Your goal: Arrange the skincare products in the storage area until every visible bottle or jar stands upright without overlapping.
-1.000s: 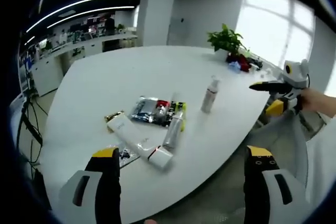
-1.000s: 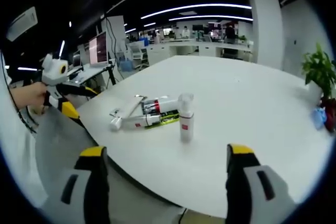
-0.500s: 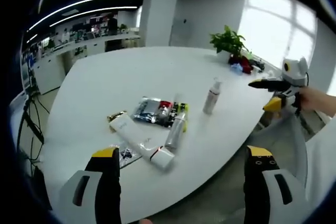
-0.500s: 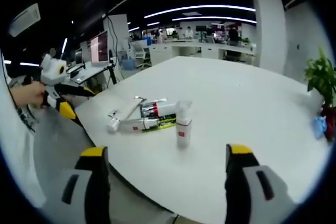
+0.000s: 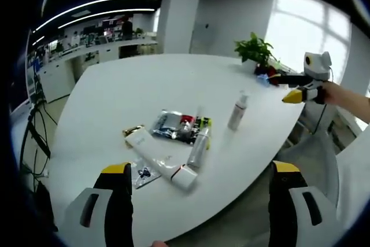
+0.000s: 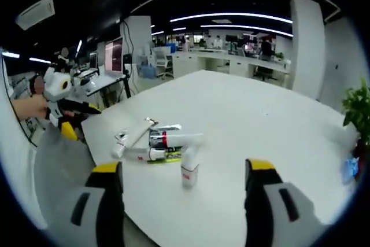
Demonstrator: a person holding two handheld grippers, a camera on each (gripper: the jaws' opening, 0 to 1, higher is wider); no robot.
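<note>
A white spray bottle (image 5: pixel 237 111) stands upright on the white table (image 5: pixel 110 85), near its edge. Beside it lies a heap: a long white tube (image 5: pixel 155 157), a silver bottle (image 5: pixel 198 146) on its side, and foil packets (image 5: pixel 173 126). My left gripper (image 5: pixel 200 169) hangs open off the table's near edge, short of the heap. My right gripper (image 6: pixel 184 167) is open too, held off the edge with the spray bottle (image 6: pixel 189 170) between its jaws in the picture but farther off. Behind that bottle lie a red-banded bottle (image 6: pixel 171 139) and a tube (image 6: pixel 132 137).
A small gold item (image 5: pixel 133 129) and a flat sachet (image 5: pixel 141 173) lie by the heap. A potted plant (image 5: pixel 256 50) stands at the table's far corner. The right gripper (image 5: pixel 293 87) and a hand show at the right edge. A grey chair (image 5: pixel 315 148) stands beside the table.
Both views have shifted as the hands moved. The right gripper view now looks down closer on the spray bottle. The items on the table lie as before, and both grippers stay open.
</note>
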